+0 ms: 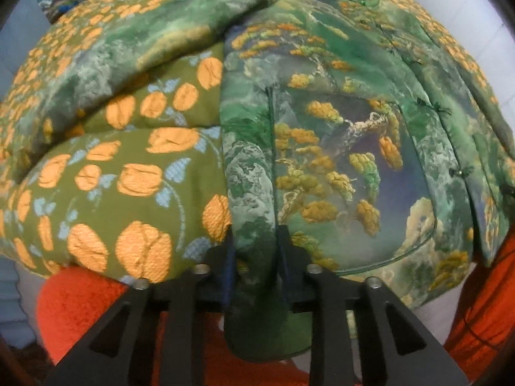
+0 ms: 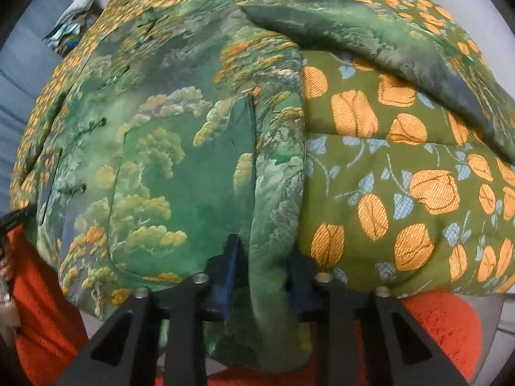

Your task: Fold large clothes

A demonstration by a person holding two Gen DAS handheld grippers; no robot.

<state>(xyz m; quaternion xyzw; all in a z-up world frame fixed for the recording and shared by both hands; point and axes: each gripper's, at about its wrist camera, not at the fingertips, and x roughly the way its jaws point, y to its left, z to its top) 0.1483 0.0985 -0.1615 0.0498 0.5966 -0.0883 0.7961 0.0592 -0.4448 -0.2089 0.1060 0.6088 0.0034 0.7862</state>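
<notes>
Green brocade jacket (image 1: 322, 122) extends away from both grippers toward the far side. Left gripper (image 1: 254, 247) and right gripper (image 2: 262, 257) each have fingers clamped on its near hem, lying over a floral quilt (image 1: 128, 173).

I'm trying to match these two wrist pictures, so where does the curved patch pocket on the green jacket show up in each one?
Left wrist view: the patch pocket sits right of centre, just right of the edge the left gripper pinches.
Right wrist view: the patch pocket sits left of centre, left of the right gripper.
Shared landmark: the orange-flowered olive lining.
</notes>
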